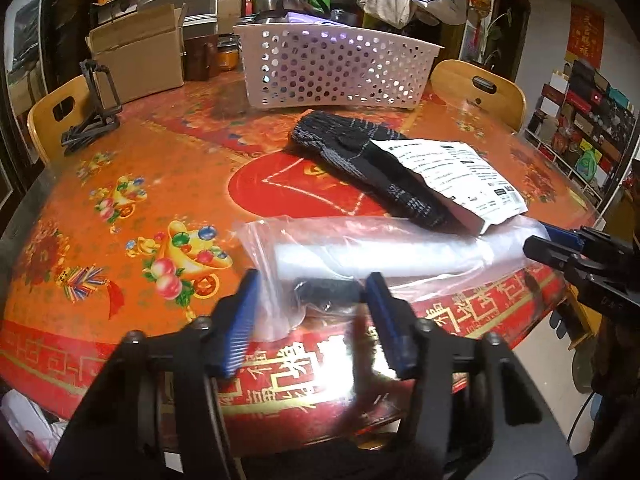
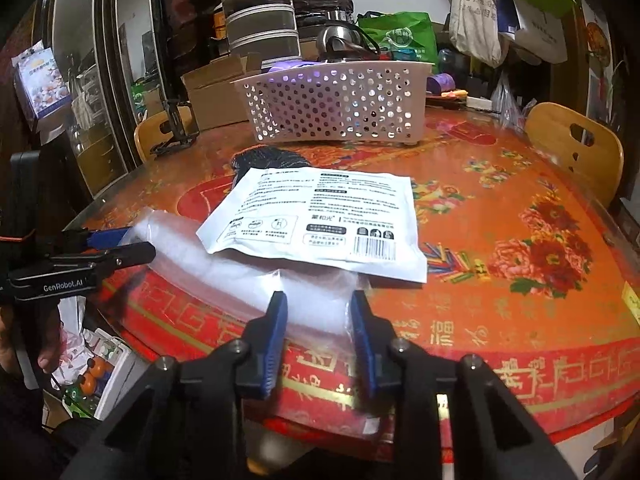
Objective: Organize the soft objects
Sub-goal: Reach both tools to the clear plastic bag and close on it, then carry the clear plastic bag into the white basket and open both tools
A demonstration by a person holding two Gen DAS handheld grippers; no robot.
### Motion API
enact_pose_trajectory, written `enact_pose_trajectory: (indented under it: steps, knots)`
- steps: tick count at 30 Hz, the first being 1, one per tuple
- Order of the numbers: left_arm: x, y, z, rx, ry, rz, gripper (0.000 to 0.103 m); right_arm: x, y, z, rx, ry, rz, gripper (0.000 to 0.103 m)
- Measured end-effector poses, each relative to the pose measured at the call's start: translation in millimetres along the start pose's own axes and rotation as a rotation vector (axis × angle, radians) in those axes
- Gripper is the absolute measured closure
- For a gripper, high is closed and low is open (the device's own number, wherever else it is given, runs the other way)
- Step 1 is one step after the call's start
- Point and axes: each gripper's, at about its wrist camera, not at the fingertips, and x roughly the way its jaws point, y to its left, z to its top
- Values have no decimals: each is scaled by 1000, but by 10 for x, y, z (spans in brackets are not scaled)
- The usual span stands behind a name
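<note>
Left wrist view: round table with glossy red-orange printed cover [image 1: 132, 184], white perforated plastic basket [image 1: 336, 68] at far side, wooden chair backs, cardboard box and shelf clutter behind. Clear plastic bag holding a white roll [image 1: 384, 254] lies near the front edge; dark knitted cloth [image 1: 360, 152] and white printed pouch [image 2: 320, 220] lie beyond it, pouch overlapping both. Left gripper [image 1: 312, 288] jaws apart, straddling one bag end; right gripper [image 2: 318, 306] likewise at the other. Pad contact unclear: film is blurred, glare-washed.
</note>
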Motion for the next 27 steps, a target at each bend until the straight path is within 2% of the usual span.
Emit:
enact_pose_trajectory:
  steps: [3, 4, 6, 8, 10, 20, 27]
  knots:
    - [-31, 2, -23, 2, -6, -20, 71, -7, -15, -7, 6, -4, 38, 87]
    - [-34, 3, -24, 1, -6, -25, 73, -11, -24, -13, 14, -5, 50, 89]
    - [-53, 14, -36, -9, -11, -43, 84, -19, -9, -14, 5, -11, 52, 91]
    - [-78, 40, -61, -23, -14, -73, 88, -40, 20, -9, -2, -18, 55, 92]
    - [-107, 32, -78, -26, -16, -98, 90, -61, 33, 5, -6, -27, 57, 93]
    - [-439, 67, -100, -27, -66, -120, 90, -388, 154, 142, -34, -107, 112, 93]
    - [-786, 178, 70, -52, -130, -143, 90, -577, 160, 391, -24, -164, 165, 93]
